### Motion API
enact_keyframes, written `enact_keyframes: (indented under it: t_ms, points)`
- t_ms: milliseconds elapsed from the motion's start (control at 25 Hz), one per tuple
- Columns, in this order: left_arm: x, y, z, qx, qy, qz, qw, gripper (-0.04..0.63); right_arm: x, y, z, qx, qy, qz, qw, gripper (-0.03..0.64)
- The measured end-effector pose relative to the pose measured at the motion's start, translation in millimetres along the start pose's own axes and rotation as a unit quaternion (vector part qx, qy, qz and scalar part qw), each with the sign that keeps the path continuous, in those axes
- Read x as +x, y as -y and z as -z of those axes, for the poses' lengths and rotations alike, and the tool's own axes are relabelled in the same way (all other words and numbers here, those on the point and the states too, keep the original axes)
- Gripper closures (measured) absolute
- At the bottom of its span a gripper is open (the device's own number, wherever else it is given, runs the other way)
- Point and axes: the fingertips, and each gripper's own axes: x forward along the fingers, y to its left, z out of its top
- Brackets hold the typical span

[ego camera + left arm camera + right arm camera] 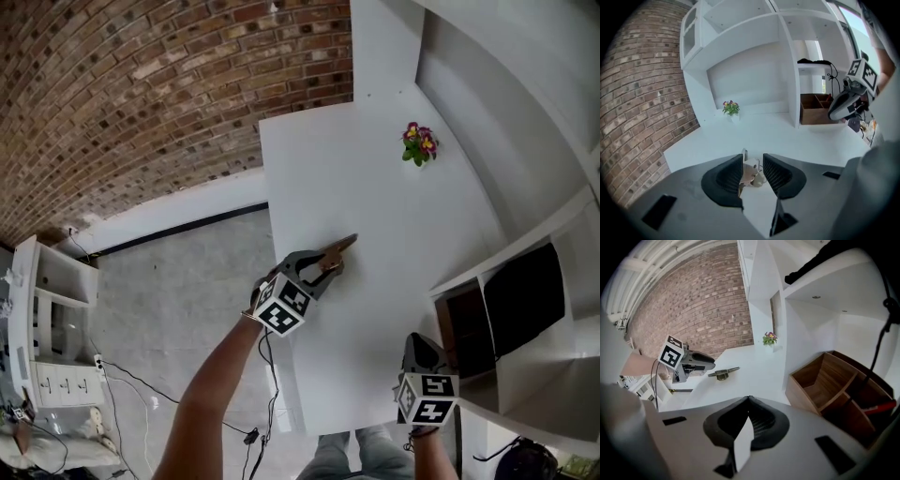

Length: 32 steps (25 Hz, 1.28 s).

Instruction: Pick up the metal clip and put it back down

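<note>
My left tongs [327, 268] are pinching the metal clip [336, 253] by its handle end. In the left gripper view the 2 ribbed jaws stand a narrow gap apart, and the tan-and-silver body of the clip fills that gap from 1 pad to the other. The clip's long nose points away from me, up the white worktop [375, 216], toward the far wall. It sits near the worktop's left edge, about halfway along its length. From the right gripper view it hangs level and very low over the surface. I cannot tell whether its underside touches the worktop or is just clear of it. The marker cube [283, 306] on this gripper faces up at me, and my bare forearm [211, 394] runs down from it to the bottom of the head view.

My right tongs [419, 345] are pressed together with nothing between them. In the right gripper view the 2 black pads meet along a single seam. They hover over the near right corner of the worktop, well apart from the clip and from my left tongs.

A small pot of pink and yellow flowers [419, 143] stands at the far end of the worktop, near the white shelving [525, 281] on the right. A divided wooden box [829, 380] sits in 1 of the shelf bays beside my right tongs. A brick wall [141, 94] rises to the left.
</note>
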Motion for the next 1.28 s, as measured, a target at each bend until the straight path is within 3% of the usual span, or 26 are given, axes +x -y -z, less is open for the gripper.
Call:
enact_keyframes:
  t_ms: [240, 400, 640, 880, 1120, 1280]
  points:
    - [-54.4, -2.8, -39.3, -0.060, 0.079, -0.035, 0.9944, 0.462, -2.7, -17.8, -17.4, -0.012, 0.016, -0.009, 1.000, 0.615]
    - [-91.9, -8.7, -44.6, -0.107, 0.108, -0.082, 0.9849, 0.472, -9.3, -28.3, -34.0, -0.018, 0.034, -0.012, 0.999, 0.615]
    - [-146.6, -11.8, -35.5, -0.221, 0.136, -0.148, 0.9544, 0.502, -22.6, -41.0, -61.2, -0.029, 0.065, -0.016, 0.997, 0.615]
    - [-203.5, -1.7, -44.0, -0.265, 0.177, -0.203, 0.9259, 0.537, -46.1, -57.7, -91.1, -0.045, 0.104, -0.027, 0.993, 0.615]
    - [-249.9, 9.3, -32.3, -0.287, 0.168, -0.270, 0.9035, 0.572, -76.3, -74.6, -130.5, -0.064, 0.151, -0.045, 0.985, 0.615]
    - [-286.9, 13.6, -28.9, -0.313, 0.189, -0.315, 0.8758, 0.581, -96.4, -87.1, -157.3, -0.076, 0.187, -0.066, 0.977, 0.615]
